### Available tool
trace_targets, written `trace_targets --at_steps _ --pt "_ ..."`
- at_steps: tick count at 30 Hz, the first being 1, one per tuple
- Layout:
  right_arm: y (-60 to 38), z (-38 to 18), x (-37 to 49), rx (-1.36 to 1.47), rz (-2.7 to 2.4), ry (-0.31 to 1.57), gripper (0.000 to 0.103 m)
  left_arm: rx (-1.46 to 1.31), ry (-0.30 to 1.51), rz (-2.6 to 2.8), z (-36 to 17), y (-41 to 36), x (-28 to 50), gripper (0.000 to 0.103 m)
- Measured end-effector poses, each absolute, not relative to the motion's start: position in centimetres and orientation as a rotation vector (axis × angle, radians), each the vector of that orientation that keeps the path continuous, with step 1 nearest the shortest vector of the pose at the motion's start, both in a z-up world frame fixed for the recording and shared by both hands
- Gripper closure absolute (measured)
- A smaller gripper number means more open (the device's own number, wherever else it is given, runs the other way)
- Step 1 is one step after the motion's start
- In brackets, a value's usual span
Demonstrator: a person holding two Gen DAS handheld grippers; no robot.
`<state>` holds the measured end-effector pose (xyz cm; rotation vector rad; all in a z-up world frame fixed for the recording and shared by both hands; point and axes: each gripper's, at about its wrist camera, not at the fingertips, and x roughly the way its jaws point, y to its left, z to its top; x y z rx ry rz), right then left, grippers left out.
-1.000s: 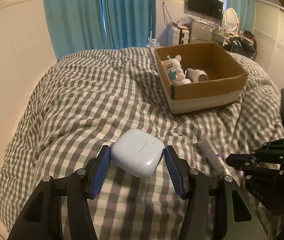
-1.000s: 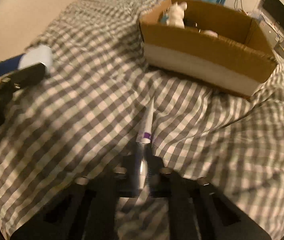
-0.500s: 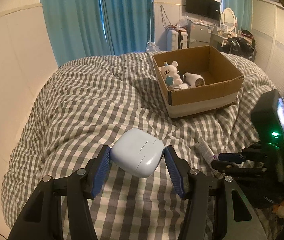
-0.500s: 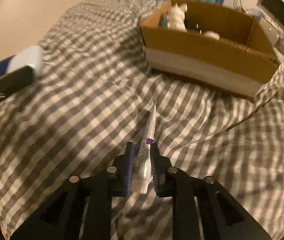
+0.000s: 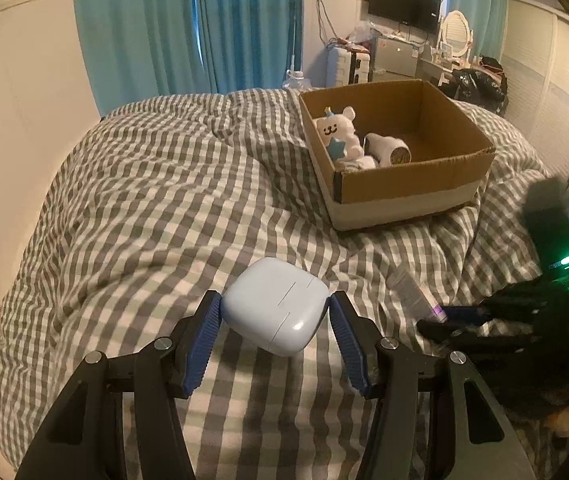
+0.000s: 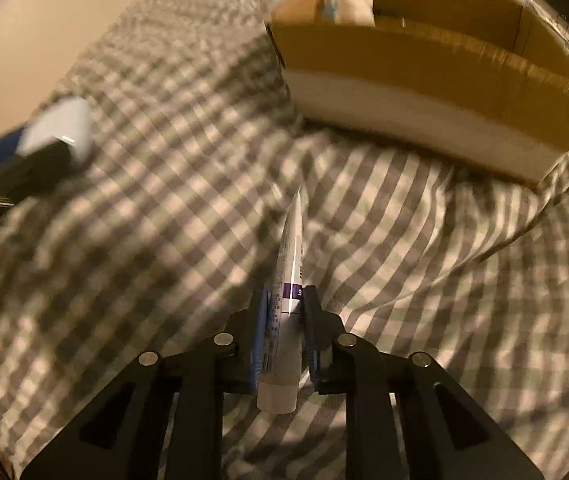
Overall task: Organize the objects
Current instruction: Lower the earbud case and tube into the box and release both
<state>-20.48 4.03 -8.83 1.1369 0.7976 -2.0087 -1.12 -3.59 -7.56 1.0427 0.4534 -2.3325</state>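
My left gripper [image 5: 275,312] is shut on a pale blue rounded case [image 5: 274,311], held above the checked duvet [image 5: 156,200]. In the right wrist view my right gripper [image 6: 284,302] is shut on a white tube with a purple band [image 6: 289,268], its flat end pointing toward the cardboard box [image 6: 424,80]. The same tube [image 5: 412,290] and the right gripper [image 5: 440,318] show at the right of the left wrist view. The box [image 5: 400,188] sits on the bed ahead and holds a white plush toy [image 5: 338,136] and a small white object [image 5: 388,148].
The case in the left gripper [image 6: 58,128] shows blurred at the left of the right wrist view. Blue curtains [image 5: 188,28], a wall screen [image 5: 402,2], a desk with a mirror [image 5: 454,38] and a cream wall [image 5: 16,80] surround the bed.
The right gripper has lifted the tube off the duvet and brought it closer to the box. The left gripper still holds the case and has hardly shifted.
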Motion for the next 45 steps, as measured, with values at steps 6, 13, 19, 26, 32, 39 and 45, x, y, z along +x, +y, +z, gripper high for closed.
trace_targets --at_steps 6,13,19,26,32,39,45 --pt "4.3 0.8 -20.7 0.917 -2.102 0.736 0.086 0.982 0.477 -2.372 -4.4 -5.1 -3.0 0.046" --pt "2.8 9.4 -24.8 0.768 -2.212 0.658 0.086 0.885 0.506 -2.467 0.6 -7.6 -8.6 0.046" --pt "1.2 9.8 -31.4 0.793 -2.267 0.680 0.086 0.859 0.453 -2.529 1.4 -9.9 -16.4 0.046" --pt "0.3 6.3 -39.4 0.887 -2.268 0.674 0.086 0.966 0.416 -2.551 -2.3 -12.4 -24.7 0.046" --pt "1.8 3.9 -41.8 0.959 -2.234 0.557 0.085 1.011 0.435 -2.586 -5.6 -12.4 -27.4 0.046" --pt "2.4 4.7 -40.4 0.937 -2.225 0.547 0.077 1.047 0.433 -2.581 -6.8 -12.2 -26.9 0.037" --pt "3.8 8.5 -36.8 0.857 -2.256 0.524 0.049 0.945 0.448 -2.536 -2.1 -11.9 -23.5 0.009"
